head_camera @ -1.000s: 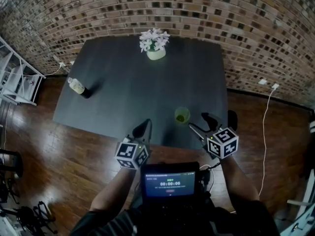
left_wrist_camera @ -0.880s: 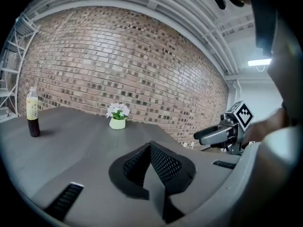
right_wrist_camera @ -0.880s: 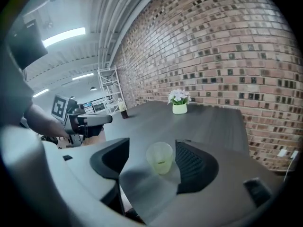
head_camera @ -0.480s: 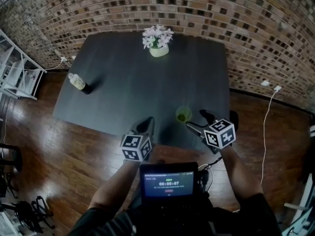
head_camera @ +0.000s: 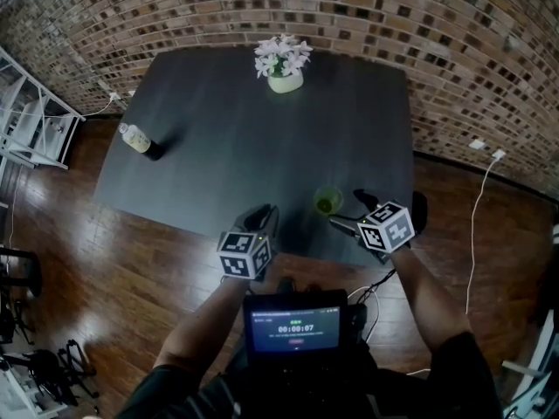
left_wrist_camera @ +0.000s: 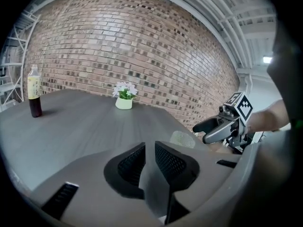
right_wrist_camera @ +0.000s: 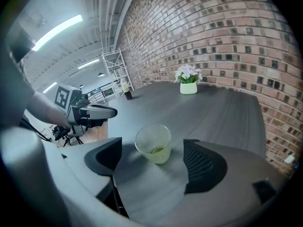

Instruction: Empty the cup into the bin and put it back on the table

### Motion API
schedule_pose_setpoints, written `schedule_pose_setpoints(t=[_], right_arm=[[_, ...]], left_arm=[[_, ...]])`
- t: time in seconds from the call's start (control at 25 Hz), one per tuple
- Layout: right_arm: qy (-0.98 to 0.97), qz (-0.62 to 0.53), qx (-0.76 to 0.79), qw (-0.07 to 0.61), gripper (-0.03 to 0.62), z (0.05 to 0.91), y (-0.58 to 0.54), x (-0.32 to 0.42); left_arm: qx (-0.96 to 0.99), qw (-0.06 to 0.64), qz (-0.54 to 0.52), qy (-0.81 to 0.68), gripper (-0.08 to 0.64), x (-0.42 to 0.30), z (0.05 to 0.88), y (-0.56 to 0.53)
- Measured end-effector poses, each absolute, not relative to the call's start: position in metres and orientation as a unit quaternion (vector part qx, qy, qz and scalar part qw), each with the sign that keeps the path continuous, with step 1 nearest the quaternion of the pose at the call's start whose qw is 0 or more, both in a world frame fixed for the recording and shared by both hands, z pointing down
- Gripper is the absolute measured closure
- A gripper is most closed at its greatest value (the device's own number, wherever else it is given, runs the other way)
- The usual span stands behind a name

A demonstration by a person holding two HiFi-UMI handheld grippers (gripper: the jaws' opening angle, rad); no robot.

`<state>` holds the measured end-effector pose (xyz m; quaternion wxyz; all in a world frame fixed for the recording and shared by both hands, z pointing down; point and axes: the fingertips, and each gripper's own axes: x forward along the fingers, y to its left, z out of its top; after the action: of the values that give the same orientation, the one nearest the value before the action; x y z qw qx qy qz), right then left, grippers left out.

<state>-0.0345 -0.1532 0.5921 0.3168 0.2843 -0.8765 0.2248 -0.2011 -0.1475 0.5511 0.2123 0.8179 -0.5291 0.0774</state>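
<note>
**A:** Two grippers at the bench [head_camera: 218, 147], both over its near edge. Where is the cup?

**B:** The cup [head_camera: 327, 202] stands upright on the bench, close to the near edge and toward the right corner. It is clear plastic, with a bit of yellow-green at the bottom.

**A:** Does anything hold it?

**B:** No. The right gripper [head_camera: 348, 209] points at it from the near edge, tilted down. Its fingers [right_wrist_camera: 201, 162] have just been opening. They stand wide, one on either side of the cup, and neither pad touches it.

**A:** And the left gripper [head_camera: 262, 216]?

**B:** It sits further left along that same near edge, apart from the cup. Its fingers [left_wrist_camera: 171, 162] have just been opening too, but only to a narrow slit. Nothing is between them.

**A:** What else is on the bench?

**B:** A bottle [head_camera: 138, 140] stands upright near the left edge, with dark liquid low down and a pale label. A pale pot [head_camera: 285, 82] of white flowers [head_camera: 281, 56] stands at the middle of the far edge.

**A:** And off the bench?

**B:** A brick wall [head_camera: 349, 16] runs behind the far edge. A wood floor [head_camera: 105, 260] lies along the left, right and near edges. A lit screen [head_camera: 295, 326] sits at the person's chest, short of the near edge.
</note>
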Motion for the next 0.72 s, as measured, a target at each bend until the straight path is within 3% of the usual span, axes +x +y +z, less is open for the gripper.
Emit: schedule_pose_setpoints(t=[0.24, 0.32, 0.4, 0.44, 0.68, 0.72], right_arm=[[-0.884, 0.214, 0.249, 0.333, 0.175, 0.607, -0.153, -0.044], [-0.884, 0.214, 0.239, 0.339, 0.127, 0.614, -0.153, -0.047], [-0.886, 0.214, 0.232, 0.338, 0.126, 0.620, -0.152, -0.049], [-0.888, 0.214, 0.229, 0.336, 0.126, 0.623, -0.152, -0.050], [-0.898, 0.202, 0.224, 0.322, 0.124, 0.639, -0.157, -0.058], [-0.898, 0.199, 0.225, 0.321, 0.088, 0.643, -0.158, -0.058]], left_arm=[[0.810, 0.208, 0.096, -0.540, 0.499, -0.205, 0.562, -0.151], [0.809, 0.211, 0.097, -0.540, 0.491, -0.206, 0.567, -0.153], [0.808, 0.221, 0.095, -0.538, 0.341, -0.206, 0.572, -0.153], [0.804, 0.224, 0.095, -0.542, 0.324, -0.207, 0.574, -0.154], [0.794, 0.227, 0.105, -0.554, 0.356, -0.211, 0.589, -0.158], [0.791, 0.229, 0.108, -0.557, 0.356, -0.213, 0.594, -0.158]])
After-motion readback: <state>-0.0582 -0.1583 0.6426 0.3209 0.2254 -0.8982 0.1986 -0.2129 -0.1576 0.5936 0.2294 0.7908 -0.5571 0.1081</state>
